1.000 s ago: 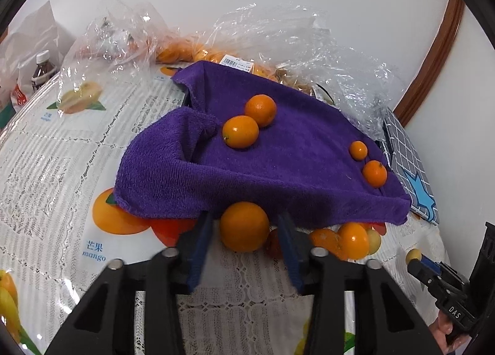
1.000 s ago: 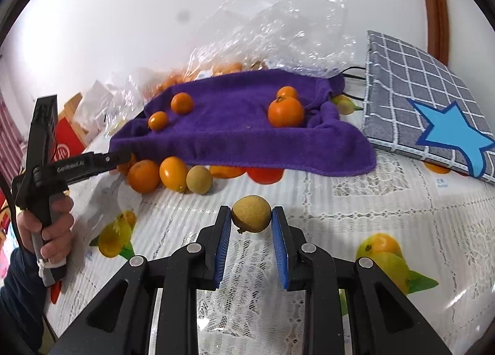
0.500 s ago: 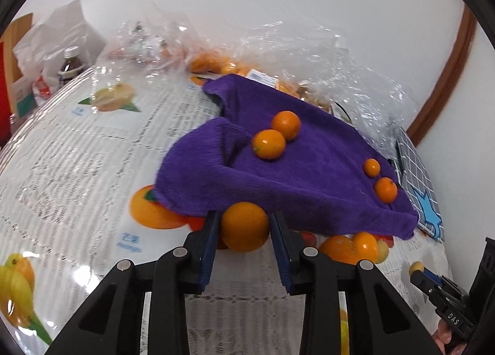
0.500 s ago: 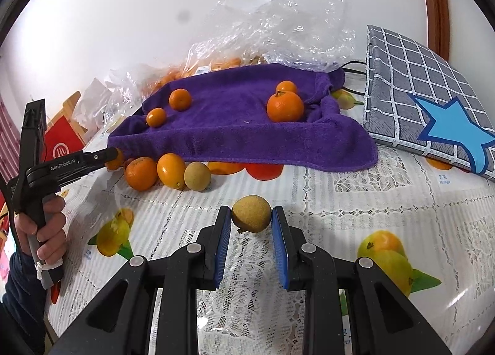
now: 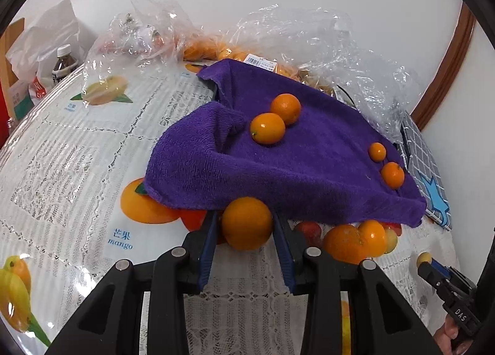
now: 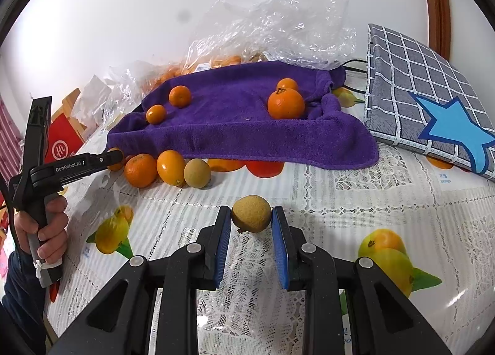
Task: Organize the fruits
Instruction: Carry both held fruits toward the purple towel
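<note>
Big orange [image 5: 247, 222] btm-center of left view, pinched betw blue pads. Rough yellow-brown fruit [image 6: 251, 213] center-low in right view, clamped too. 4 small oranges [image 5: 267, 127] on purple towel [image 5: 309, 169], mid-frame. 3 loose fruits [image 6: 168, 168] at towel's front edge.

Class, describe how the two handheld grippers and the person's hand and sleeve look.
Both grippers, left and right, have black angular fingers with blue pads and silver rivets. White "GenRobot.AI" lettering marks the left; "DAS" the right. The bare hand wears a dark blue sleeve.
</note>
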{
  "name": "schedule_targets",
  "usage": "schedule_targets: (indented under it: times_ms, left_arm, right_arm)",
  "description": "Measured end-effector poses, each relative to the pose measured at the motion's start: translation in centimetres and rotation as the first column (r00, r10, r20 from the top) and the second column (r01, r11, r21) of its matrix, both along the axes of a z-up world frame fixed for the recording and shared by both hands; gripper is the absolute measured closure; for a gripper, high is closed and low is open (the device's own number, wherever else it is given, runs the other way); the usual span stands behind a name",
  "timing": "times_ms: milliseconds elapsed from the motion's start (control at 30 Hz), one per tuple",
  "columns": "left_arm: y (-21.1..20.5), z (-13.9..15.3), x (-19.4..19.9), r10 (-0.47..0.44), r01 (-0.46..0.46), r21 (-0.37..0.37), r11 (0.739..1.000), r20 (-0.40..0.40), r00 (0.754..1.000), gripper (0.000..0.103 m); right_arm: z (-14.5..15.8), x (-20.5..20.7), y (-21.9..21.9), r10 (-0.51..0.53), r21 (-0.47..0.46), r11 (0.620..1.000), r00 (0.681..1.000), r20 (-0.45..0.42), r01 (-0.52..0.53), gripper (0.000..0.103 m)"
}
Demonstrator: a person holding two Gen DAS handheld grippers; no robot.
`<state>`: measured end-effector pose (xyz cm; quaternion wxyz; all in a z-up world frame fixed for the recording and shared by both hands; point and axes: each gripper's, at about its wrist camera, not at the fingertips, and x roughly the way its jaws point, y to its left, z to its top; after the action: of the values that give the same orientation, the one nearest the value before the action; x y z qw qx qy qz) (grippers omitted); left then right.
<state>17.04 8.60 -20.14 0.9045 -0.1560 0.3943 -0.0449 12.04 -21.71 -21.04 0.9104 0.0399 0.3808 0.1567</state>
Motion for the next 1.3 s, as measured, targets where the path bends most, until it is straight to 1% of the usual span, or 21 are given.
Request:
schedule_targets:
  times_ms: [67, 233, 367, 533, 700, 767, 900, 1100, 1167, 1300]
  left_arm:
    - [0.1, 0.1, -0.2, 0.005, -0.005, -0.004, 1.0, 0.011, 1.0, 0.071]
    - [0.0, 1.4, -1.4, 0.006, -0.006, -0.005, 1.0, 0.097, 0.995, 0.071]
    - [-0.2, 2.3, -2.2, -0.008, 0.009, -0.004, 1.0, 0.145, 0.989, 0.071]
    - [0.8, 2.9, -2.6, 0.023, -0.016, -0.042, 0.999, 0.171, 0.985, 0.071]
    - [1.3, 3.3, -3.0, 0.07, -0.068, -0.021, 0.997, 0.196, 0.978, 0.071]
    - [1.2, 3.5, -3.2, 0.072, -0.069, -0.019, 0.997, 0.208, 0.975, 0.071]
    - [1.0, 3.8, -3.2, 0.066, -0.067, -0.005, 0.998, 0.217, 0.974, 0.071]
    - [0.0, 4.1, -3.6, 0.046, -0.06, 0.05, 0.997, 0.243, 0.969, 0.071]
    - [-0.1, 4.3, -3.7, 0.045, -0.059, 0.052, 0.997, 0.247, 0.968, 0.071]
    - [-0.1, 4.7, -3.7, 0.051, -0.06, 0.027, 0.998, 0.255, 0.966, 0.071]
  right_arm:
    - [0.0, 0.0, 0.0, -0.002, -0.004, 1.0, 1.0, -0.002, 0.002, 0.076]
    - [0.0, 0.0, 0.2, -0.013, -0.021, 1.0, 1.0, 0.002, 0.013, 0.076]
    - [0.1, -0.1, 0.1, -0.023, -0.021, 1.0, 1.0, 0.008, 0.023, 0.076]
    - [0.2, -0.2, -0.1, -0.036, -0.018, 0.999, 0.999, 0.012, 0.036, 0.076]
    - [0.4, -0.3, -0.9, -0.049, 0.032, 0.998, 0.999, 0.022, 0.048, 0.076]
    - [0.4, -0.2, -1.3, -0.06, 0.045, 0.997, 0.998, 0.019, 0.059, 0.076]
    - [0.7, -0.1, -1.4, -0.076, 0.019, 0.997, 0.997, 0.022, 0.076, 0.076]
    - [1.9, 0.0, -1.4, -0.07, 0.018, 0.997, 0.996, 0.054, 0.069, 0.076]
    - [2.4, 0.1, -1.4, -0.068, 0.025, 0.997, 0.996, 0.066, 0.067, 0.076]
    - [3.4, 0.7, -1.4, -0.067, 0.026, 0.998, 0.994, 0.09, 0.064, 0.076]
